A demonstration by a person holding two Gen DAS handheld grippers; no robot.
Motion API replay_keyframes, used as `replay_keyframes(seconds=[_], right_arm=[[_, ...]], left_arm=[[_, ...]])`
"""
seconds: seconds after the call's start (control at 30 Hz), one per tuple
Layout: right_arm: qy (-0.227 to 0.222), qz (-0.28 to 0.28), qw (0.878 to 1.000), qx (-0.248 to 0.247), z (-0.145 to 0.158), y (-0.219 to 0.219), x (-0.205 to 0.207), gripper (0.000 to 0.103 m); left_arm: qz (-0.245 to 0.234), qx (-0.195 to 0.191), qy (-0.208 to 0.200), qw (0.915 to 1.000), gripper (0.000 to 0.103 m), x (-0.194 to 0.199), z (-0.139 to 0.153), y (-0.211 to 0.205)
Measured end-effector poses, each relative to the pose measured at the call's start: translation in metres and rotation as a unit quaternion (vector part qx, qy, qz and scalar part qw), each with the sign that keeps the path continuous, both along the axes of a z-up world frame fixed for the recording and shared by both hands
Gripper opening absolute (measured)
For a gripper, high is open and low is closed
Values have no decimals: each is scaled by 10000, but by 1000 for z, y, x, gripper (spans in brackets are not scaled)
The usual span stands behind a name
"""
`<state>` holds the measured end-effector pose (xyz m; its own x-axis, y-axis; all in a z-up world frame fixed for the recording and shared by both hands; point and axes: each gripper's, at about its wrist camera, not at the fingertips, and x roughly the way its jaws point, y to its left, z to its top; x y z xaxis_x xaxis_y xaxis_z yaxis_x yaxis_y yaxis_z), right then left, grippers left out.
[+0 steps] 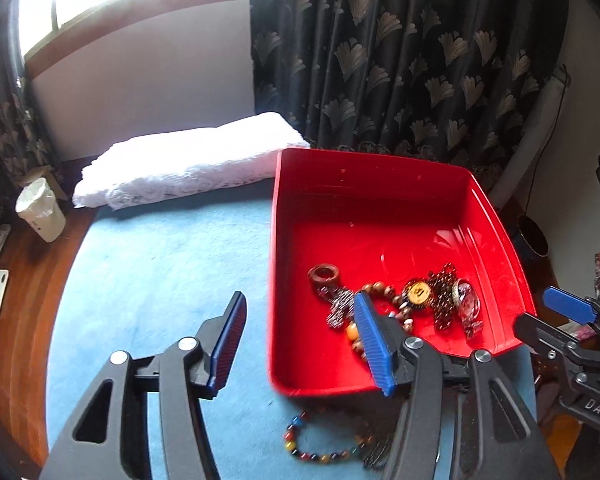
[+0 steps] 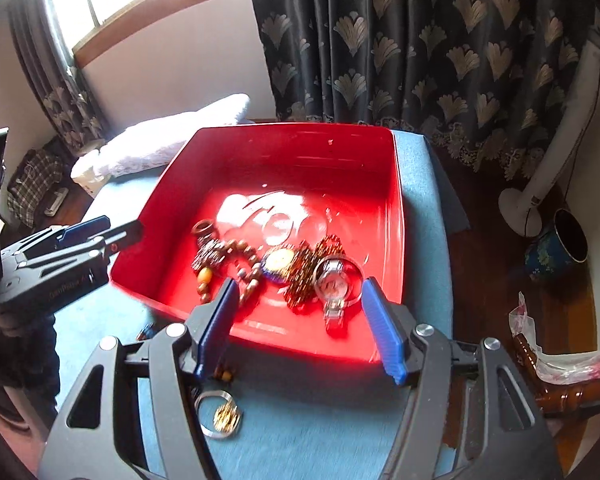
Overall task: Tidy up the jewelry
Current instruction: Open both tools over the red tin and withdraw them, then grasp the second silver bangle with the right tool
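Right wrist view: we hold both grippers wide and empty over the red tray (image 2: 396, 208).
Jewelry (image 2: 276, 268) lies heaped at its near side; left gripper (image 1: 300, 340), right gripper (image 2: 296, 320).

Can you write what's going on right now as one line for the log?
left gripper: open, empty | right gripper: open, empty | red tray: holds jewelry | bead bracelet: outside on blue cloth

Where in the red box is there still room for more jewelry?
The far half of the shiny red plastic tray, from its back wall down to the brown wooden ring, is bare. The near half is crowded: wooden bead bracelet, silver wristwatch. Left of the tray, the blue cloth up to the white lace fabric is bare too.
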<state>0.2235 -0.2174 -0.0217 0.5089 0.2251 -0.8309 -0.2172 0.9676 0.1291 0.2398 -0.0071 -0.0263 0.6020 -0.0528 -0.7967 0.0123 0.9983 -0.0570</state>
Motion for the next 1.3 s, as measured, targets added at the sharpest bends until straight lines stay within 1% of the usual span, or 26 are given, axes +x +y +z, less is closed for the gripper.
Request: replay_keyframes(seconds=[0.07,0.17,0.3,0.43,0.6,0.67,0.87,1.0,1.23,1.3], right_arm=[[24,5,10000,53,1,0,-9,65],[139,56,9997,182,-2,2,-23,67],[270,106,9994,172,-10,7,-40,69],[533,157,9983,156,-27,14,-51,70],[896,218,9956,155,-52,26,-64,71],[994,256,9946,148,-59,31,-68,73],[1161,403,9924,96,-73,48,-78,75],[1201,486,9915,73,-75,56,-76,76],[1329,500,9898,-72,-85,68,-70,76],[1305,500,9900,-177,-88,71,-69,80]], left_arm=[[70,22,9,10000,60,-13,0,6],[88,110,71,9999,60,-28,-4,13],[97,133,241,9996,60,-47,-15,19],[114,154,421,9989,60,-63,-26,25],[110,169,716,9972,62,-77,-47,25],[108,208,774,9967,69,-81,-53,24],[58,263,899,9956,75,-91,-64,29],[148,287,924,9952,76,-94,-68,38],[262,196,944,9950,81,-95,-74,52],[259,195,939,9951,82,-95,-75,53]])
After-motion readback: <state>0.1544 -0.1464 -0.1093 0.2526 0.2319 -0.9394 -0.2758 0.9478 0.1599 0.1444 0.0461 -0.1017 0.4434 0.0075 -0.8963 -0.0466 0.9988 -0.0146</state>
